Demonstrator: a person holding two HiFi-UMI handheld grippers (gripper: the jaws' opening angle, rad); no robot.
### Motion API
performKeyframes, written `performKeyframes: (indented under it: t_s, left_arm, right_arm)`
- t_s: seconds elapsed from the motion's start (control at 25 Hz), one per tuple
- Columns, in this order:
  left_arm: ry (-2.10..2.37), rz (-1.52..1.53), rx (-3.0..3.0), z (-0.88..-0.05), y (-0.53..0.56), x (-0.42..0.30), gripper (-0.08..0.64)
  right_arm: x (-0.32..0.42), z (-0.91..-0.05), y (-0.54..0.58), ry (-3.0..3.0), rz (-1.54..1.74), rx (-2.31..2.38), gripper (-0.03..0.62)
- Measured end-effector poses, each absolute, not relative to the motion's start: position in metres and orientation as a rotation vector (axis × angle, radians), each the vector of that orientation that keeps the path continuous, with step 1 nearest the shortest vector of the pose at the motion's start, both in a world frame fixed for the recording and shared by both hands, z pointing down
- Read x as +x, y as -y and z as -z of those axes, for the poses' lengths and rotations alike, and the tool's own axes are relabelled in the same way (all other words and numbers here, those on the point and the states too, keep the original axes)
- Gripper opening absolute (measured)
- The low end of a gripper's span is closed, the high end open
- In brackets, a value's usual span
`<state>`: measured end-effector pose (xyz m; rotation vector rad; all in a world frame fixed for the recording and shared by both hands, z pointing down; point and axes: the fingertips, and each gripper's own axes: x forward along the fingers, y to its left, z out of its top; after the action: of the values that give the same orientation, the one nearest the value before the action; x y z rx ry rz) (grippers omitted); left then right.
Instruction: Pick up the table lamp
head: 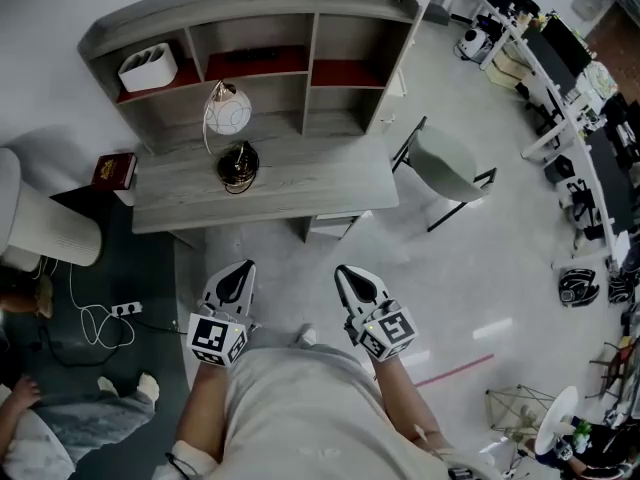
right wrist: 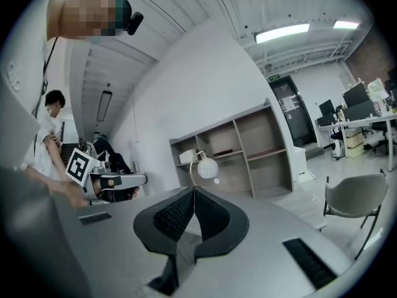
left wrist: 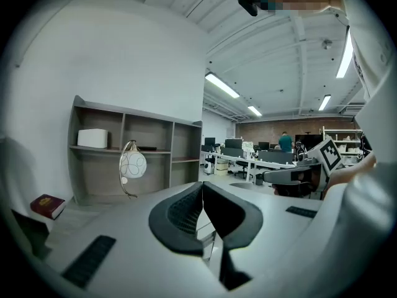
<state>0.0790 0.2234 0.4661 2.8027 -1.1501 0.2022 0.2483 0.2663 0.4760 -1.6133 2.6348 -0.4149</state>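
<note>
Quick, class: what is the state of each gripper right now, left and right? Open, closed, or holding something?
Left gripper: closed, nothing between its jaws.
Right gripper: closed, nothing between its jaws.

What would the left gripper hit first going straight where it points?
Probably the desk, just right of the table lamp in head view. The left gripper is shut and empty. Depth is unclear.
</note>
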Motion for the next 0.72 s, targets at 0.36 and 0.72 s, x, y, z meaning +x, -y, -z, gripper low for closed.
performKeyframes:
  t_s: [0.36, 0.72]
  left_arm:
    - [1.159, -0.227, 2.783, -0.483, -0.160, 0.066, 0.017]
    - [1.127, -0.210, 2.798, -0.481, -0.038, 0.005, 0.017]
  right_arm:
    - [0.226, -0.490, -0.195, -2.674, 0.481, -1.548, 0.031]
    - [0.165, -0.482, -0.074, -2.677, 0.518, -1.531, 0.032]
